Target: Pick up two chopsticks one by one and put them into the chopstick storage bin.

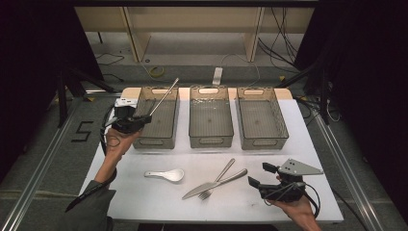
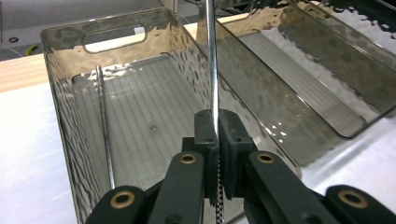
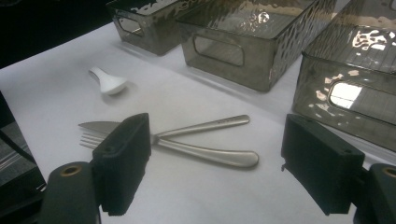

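My left gripper point(image 1: 129, 122) is shut on a thin metal chopstick point(image 1: 163, 97), which slants up and to the right over the left bin point(image 1: 155, 140). In the left gripper view the jaws point(image 2: 215, 126) pinch the chopstick point(image 2: 212, 60) above that bin's near end, and a second chopstick point(image 2: 103, 126) lies on the bin's floor along its left wall. My right gripper point(image 1: 260, 174) stands open at the front right of the table, just right of a crossed knife point(image 1: 226, 179) and fork point(image 1: 222, 172). The knife handle point(image 3: 210, 156) and fork handle point(image 3: 205, 127) lie ahead of its open jaws point(image 3: 219, 154).
A white spoon point(image 1: 166, 174) lies on the white table left of the cutlery, with its bowl point(image 3: 108, 81) towards the bins. The middle bin point(image 1: 210, 139) and right bin point(image 1: 262, 142) hold nothing I can see. The table's front edge is close behind the right hand.
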Demonstrator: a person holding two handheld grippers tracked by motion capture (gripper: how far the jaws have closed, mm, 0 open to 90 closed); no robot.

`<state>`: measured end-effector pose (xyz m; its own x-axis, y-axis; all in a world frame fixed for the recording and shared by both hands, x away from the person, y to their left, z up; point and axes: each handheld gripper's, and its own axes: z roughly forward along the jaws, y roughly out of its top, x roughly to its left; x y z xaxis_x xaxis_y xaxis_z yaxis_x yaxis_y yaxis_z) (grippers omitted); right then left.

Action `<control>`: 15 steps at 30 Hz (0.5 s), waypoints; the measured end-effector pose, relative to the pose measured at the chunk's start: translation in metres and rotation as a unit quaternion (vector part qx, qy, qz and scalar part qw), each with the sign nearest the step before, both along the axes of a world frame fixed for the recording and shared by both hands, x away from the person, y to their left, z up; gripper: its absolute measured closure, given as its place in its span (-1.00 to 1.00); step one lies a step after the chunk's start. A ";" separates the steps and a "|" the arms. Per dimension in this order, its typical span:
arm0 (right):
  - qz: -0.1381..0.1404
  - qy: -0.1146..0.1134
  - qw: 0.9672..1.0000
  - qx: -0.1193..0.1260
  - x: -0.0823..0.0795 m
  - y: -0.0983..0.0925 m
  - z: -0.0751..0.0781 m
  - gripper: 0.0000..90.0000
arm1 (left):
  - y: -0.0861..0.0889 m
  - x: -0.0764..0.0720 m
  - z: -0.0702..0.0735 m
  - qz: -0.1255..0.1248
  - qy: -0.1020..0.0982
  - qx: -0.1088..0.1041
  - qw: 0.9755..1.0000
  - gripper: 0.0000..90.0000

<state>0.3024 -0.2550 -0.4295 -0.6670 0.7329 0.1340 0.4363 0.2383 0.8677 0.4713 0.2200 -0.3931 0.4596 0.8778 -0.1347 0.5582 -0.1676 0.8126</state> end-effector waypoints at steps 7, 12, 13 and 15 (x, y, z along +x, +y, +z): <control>0.002 -0.002 1.000 0.002 -0.002 0.001 0.000 -0.47 | 0.000 0.012 -0.008 0.019 0.013 0.007 1.000 0.92; 0.004 -0.002 1.000 0.002 -0.003 0.001 -0.001 -0.47 | 0.001 0.017 -0.014 0.028 0.027 0.010 0.999 0.92; 0.005 -0.001 1.000 0.001 -0.003 0.001 -0.001 -0.47 | 0.000 0.019 -0.014 0.029 0.028 0.012 0.999 0.92; 0.005 0.001 1.000 0.002 -0.003 0.002 -0.001 -0.47 | 0.000 0.021 -0.015 0.032 0.029 0.020 0.999 0.92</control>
<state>0.2990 -0.2534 -0.4302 -0.6744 0.7253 0.1381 0.4349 0.2390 0.8682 0.4925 0.2202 -0.4085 0.3945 0.9105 -0.1242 0.6142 -0.1608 0.7726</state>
